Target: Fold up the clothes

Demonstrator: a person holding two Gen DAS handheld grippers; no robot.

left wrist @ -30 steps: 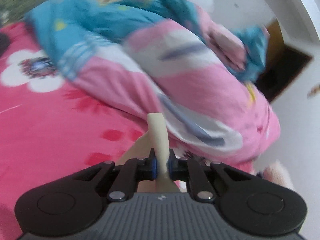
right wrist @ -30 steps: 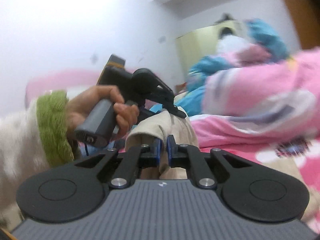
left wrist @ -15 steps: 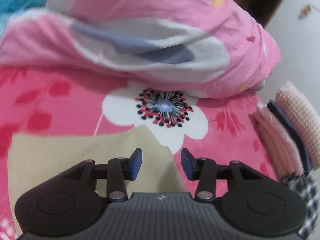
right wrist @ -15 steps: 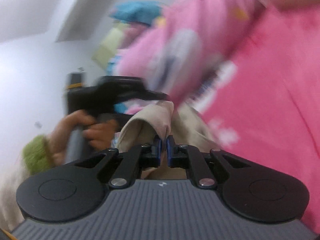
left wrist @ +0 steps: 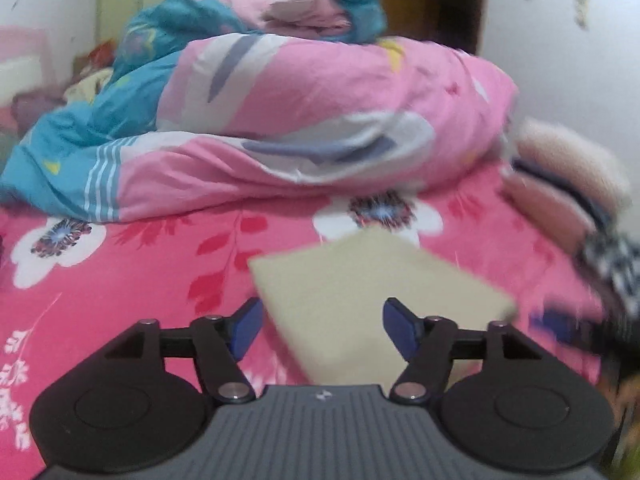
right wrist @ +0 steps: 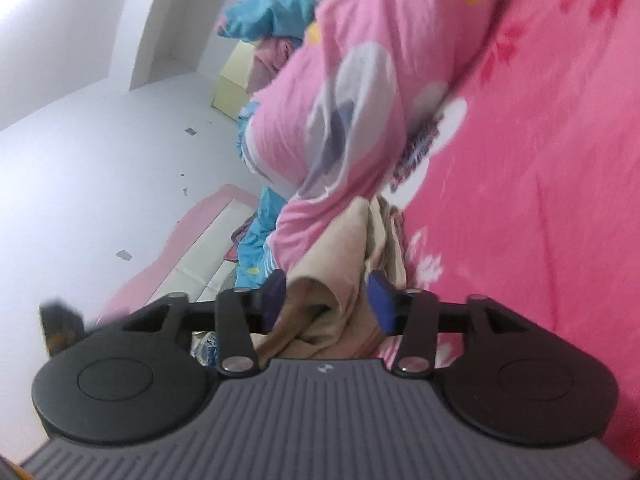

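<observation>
Covering most of both views: pink floral bedsheet [left wrist: 120, 280], bunched pink-blue quilt [left wrist: 320, 120] behind. Beige garment [left wrist: 380, 300] lies folded flat on the sheet. Left gripper [left wrist: 323, 322] jaws just opening, apart above it, no contact. Right gripper [right wrist: 327, 296] jaws just opening, garment's bunched edge [right wrist: 344, 280] between them, loose.

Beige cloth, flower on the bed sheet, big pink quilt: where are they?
Beige cloth [left wrist: 372, 288], left wrist view, its flat middle.
Flower [left wrist: 380, 212], left wrist view, its dark centre.
Pink quilt [left wrist: 320, 92], left wrist view, its bulging top.
</observation>
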